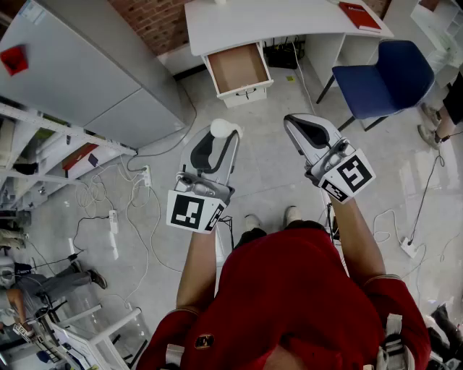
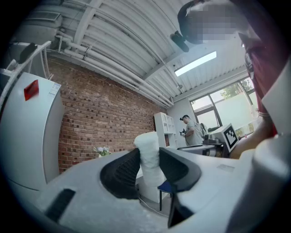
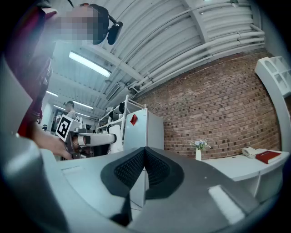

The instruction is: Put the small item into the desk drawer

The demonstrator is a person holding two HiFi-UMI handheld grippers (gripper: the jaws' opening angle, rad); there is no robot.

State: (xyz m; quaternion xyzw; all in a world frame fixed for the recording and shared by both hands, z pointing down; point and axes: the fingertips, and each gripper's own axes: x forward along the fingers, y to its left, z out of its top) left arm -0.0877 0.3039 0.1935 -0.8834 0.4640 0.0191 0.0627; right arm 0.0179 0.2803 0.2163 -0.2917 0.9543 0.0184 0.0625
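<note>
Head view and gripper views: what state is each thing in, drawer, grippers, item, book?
desk drawer, pulled open, inside bare
left gripper, shut on the small white item
small white item, clamped, carried in the air
right gripper, shut, empty
red book, closed, flat on the desk

Nothing legible shows; the red book [image 1: 359, 14] seems to carry white print, too small to read.

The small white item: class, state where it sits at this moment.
The white item is left of centre in the head view, clamped in the left hand-held gripper, over the floor, short of the open desk drawer.
</note>
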